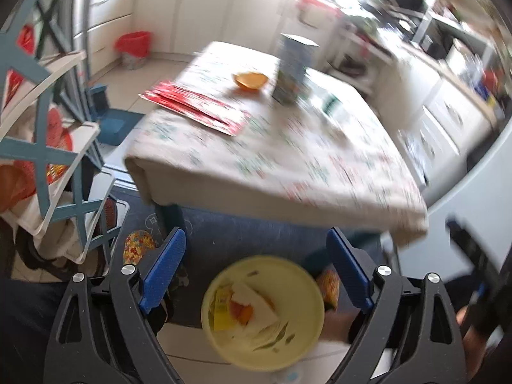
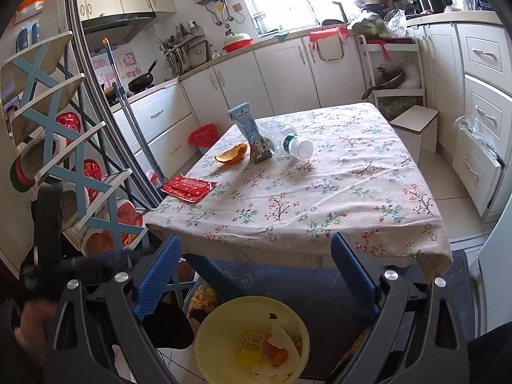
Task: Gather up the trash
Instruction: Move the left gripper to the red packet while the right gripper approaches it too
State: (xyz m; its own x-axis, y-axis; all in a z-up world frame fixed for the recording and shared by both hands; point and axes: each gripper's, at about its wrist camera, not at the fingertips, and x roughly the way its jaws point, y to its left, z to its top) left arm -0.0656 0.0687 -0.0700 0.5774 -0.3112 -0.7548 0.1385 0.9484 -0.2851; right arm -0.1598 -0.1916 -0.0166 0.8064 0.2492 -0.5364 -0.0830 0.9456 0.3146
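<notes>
**Trash Collection: Both Grippers Empty Above Bin**

Yellow bin (image 2: 252,339) on the floor in front of the table, directly below both grippers. Inside: a yellow packet (image 2: 252,350), white paper scraps, and an orange piece, likely peel. Same bin (image 1: 262,312) seen blurred from the left wrist.

Remaining trash on the floral tablecloth (image 2: 320,192): orange peel (image 2: 232,155) near the far left side, curled, cupped side up. Just beside it to the right, a blue-and-white carton (image 2: 251,134), upright, leaning slightly. Right of the carton and seemingly touching it, a crumpled clear plastic bottle (image 2: 288,142) on its side, white cap toward the camera. Red packets (image 2: 188,188) flat at the left edge of the table, well apart from the rest.

Left gripper (image 1: 256,272): blue pads spread wide, nothing between them, touching nothing; bin visible in the gap below. View smeared.

Right gripper (image 2: 254,276): pads likewise wide apart, empty, no contact with any item; aimed at the near table edge, bin below.

Left gripper body and the hand carrying it visible at lower left of the right wrist view.

Surroundings: red-lined wastebasket (image 2: 203,137) by the far cabinets; blue-and-white rack (image 2: 60,147) at left.
</notes>
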